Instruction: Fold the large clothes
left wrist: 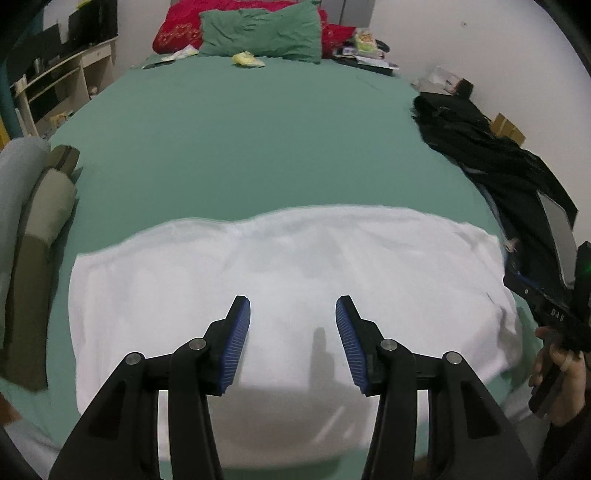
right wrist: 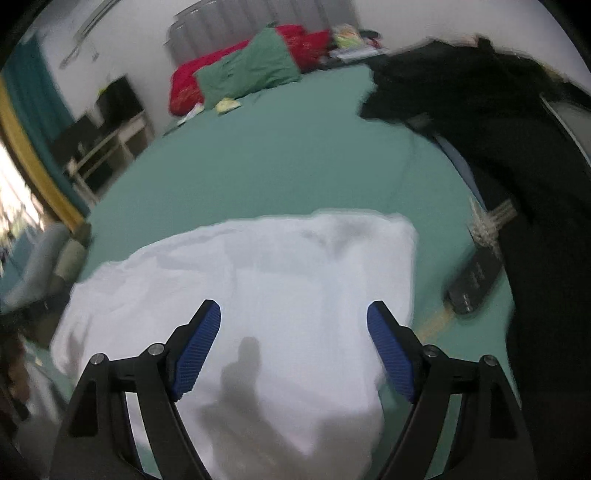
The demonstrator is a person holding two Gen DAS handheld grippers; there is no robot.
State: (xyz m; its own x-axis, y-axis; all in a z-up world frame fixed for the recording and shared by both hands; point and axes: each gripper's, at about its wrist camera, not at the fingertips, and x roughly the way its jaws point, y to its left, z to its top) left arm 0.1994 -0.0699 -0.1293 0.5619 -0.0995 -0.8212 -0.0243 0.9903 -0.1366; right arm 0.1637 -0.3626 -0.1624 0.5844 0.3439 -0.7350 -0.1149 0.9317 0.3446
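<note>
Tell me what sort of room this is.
Most likely a bedroom: a bed with a green sheet, a green pillow against a red blanket at its head, and shelving alongside.

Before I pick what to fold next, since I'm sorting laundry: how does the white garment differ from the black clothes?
The white garment lies spread flat near the bed's foot; the black clothes sit crumpled in a heap along the side edge. One is white, the other dark. Both rest on the green sheet.
</note>
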